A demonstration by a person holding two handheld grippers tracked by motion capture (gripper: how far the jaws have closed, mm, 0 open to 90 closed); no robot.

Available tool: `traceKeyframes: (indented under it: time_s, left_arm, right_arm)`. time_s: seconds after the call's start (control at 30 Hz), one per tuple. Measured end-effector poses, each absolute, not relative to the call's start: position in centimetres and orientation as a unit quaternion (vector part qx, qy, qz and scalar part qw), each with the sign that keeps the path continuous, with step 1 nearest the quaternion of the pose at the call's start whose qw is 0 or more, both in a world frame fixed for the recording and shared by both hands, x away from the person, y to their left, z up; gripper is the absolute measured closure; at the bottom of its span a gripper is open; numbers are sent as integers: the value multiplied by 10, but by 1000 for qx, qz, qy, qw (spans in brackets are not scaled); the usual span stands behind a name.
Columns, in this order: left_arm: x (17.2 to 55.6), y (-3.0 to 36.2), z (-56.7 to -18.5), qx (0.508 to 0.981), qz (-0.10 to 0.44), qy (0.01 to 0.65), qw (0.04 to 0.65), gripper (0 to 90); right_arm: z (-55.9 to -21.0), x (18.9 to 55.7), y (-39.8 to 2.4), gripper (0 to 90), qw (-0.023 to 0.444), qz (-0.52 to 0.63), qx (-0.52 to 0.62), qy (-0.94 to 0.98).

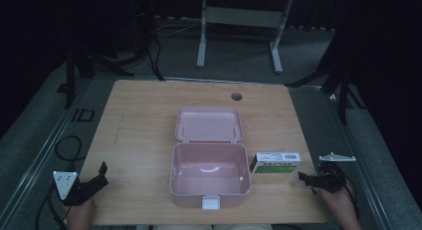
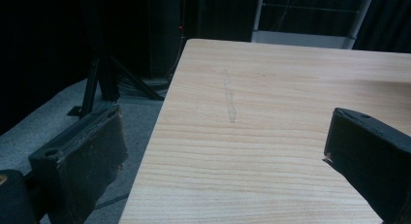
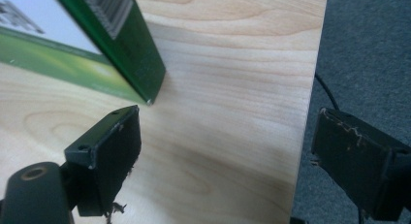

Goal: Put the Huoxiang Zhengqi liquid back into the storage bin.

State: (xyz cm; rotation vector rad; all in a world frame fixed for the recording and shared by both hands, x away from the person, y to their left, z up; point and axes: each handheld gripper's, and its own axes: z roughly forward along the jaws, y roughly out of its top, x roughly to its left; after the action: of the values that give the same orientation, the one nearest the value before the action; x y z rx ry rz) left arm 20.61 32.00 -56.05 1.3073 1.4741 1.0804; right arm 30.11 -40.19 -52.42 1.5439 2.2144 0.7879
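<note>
An open pink plastic case (image 1: 175, 176) sits at the middle of the wooden table (image 1: 134, 120), its lid (image 1: 209, 124) laid back flat behind it and a white latch (image 1: 211, 204) at its front. Nothing lies inside it. A green and white carton (image 1: 276, 163) lies just right of the case. My right gripper (image 1: 306, 179) stands open near the table's right front corner, jaws pointing left at the carton (image 3: 97, 44) and a little short of it. In its own view the right gripper (image 3: 223, 136) straddles the table's edge. My left gripper (image 1: 99, 177) is open at the front left corner, and its own view shows the left gripper (image 2: 223, 156) holding nothing.
A round cable hole (image 1: 236, 96) is in the table's far side. Cables (image 1: 67, 148) lie on the grey floor at the left. A white desk frame (image 1: 239, 16) and dark stands are behind the table. Bare wood (image 2: 271, 98) lies left of the case.
</note>
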Motion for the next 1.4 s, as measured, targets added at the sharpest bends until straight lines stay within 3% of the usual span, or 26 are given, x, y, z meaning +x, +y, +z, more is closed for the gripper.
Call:
traceKeyframes:
  time_s: [0.7, 1.4]
  left_arm:
    - [207, 320, -561, 533, 430, 588, 431, 17]
    - [207, 319, -561, 536, 427, 586, 432, 17]
  right_arm:
    - [-512, 296, -374, 129, 77, 158, 439, 881]
    - [-507, 289, -338, 185, -4, 42, 236, 971]
